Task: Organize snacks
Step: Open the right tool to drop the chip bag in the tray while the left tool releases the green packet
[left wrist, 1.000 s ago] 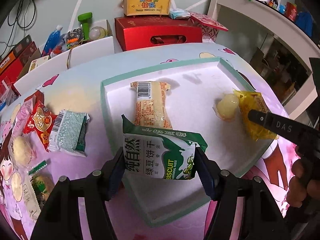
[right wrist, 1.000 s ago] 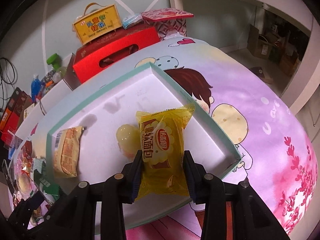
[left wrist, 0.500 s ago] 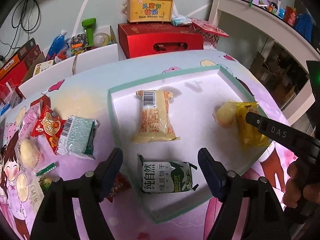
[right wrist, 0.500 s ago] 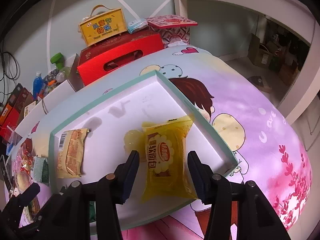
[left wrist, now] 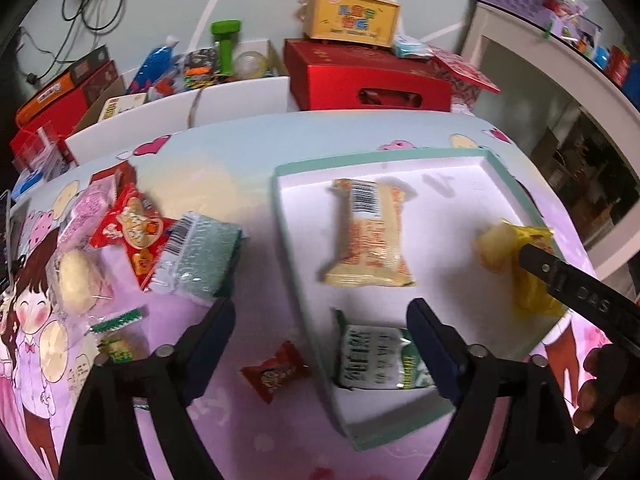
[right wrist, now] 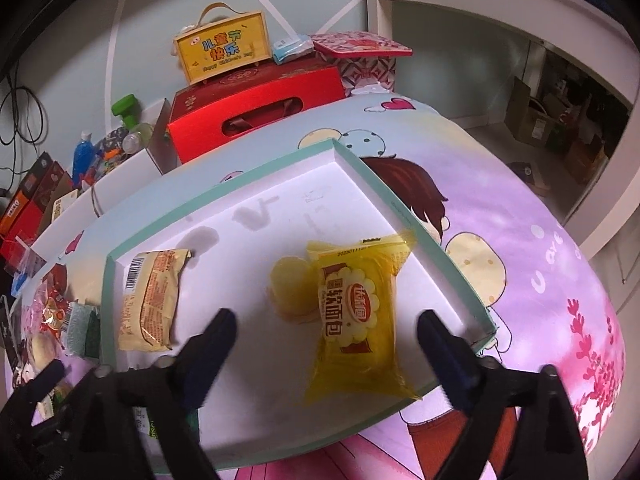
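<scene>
A shallow white tray with a teal rim (left wrist: pixel 304 276) (right wrist: pixel 400 200) lies on the cartoon tablecloth. In it rest a beige barcode packet (left wrist: pixel 370 236) (right wrist: pixel 150 300), a green-and-white biscuit pack (left wrist: pixel 378 356), a pale round bun (right wrist: pixel 290 286) and a yellow bread packet (right wrist: pixel 356 320) (left wrist: pixel 532 276). My left gripper (left wrist: pixel 320 340) stands open above the tray's near left rim, holding nothing. My right gripper (right wrist: pixel 326 344) is open too, straddling the yellow packet without touching it. Loose snacks lie left of the tray: a green packet (left wrist: pixel 200 258), a red packet (left wrist: pixel 134 236), a small red candy (left wrist: pixel 276 372).
A red gift box (left wrist: pixel 368 80) (right wrist: pixel 256 116) with a yellow carry box (left wrist: pixel 352 16) (right wrist: pixel 222 50) on top stands behind the table. Bottles and boxes crowd the back left (left wrist: pixel 188 64). A person's hand (left wrist: pixel 604 388) holds the right gripper. White shelving (right wrist: pixel 500 20) stands to the right.
My left gripper let go of the green biscuit pack into the tray and drew back to the left. My right gripper opened off the yellow bread packet and pulled back.
</scene>
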Motion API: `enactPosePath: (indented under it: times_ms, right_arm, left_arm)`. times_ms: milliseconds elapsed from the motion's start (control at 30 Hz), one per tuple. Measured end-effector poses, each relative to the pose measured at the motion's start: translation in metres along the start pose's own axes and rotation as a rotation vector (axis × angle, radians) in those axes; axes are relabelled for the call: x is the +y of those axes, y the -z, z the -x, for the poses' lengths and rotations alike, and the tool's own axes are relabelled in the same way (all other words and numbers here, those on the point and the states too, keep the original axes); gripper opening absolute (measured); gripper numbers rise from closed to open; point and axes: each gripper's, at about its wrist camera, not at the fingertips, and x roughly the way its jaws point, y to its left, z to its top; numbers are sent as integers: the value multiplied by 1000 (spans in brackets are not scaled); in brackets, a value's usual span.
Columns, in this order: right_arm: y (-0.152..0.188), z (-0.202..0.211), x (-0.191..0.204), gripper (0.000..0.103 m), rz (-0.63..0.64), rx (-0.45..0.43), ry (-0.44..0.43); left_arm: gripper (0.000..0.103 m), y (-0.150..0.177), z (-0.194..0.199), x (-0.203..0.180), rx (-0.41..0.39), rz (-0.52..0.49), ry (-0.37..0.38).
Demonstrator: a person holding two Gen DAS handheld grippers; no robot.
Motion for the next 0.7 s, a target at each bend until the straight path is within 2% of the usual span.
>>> enactPosePath:
  times_ms: [33, 133, 233, 700]
  right_arm:
    - [0, 0, 1, 103, 1, -5, 1]
    - [-1, 2, 1, 103, -4, -14, -15]
    - [-1, 2, 2, 103, -1, -16, -15]
    - [-1, 5, 4, 103, -3, -27, -40]
  left_arm:
    - [95, 0, 0, 3, -13, 11, -10]
    - [97, 0, 1, 12, -33, 48, -30]
    - [103, 0, 1, 18, -41, 62, -41]
    - [103, -1, 6, 24, -60, 81, -46]
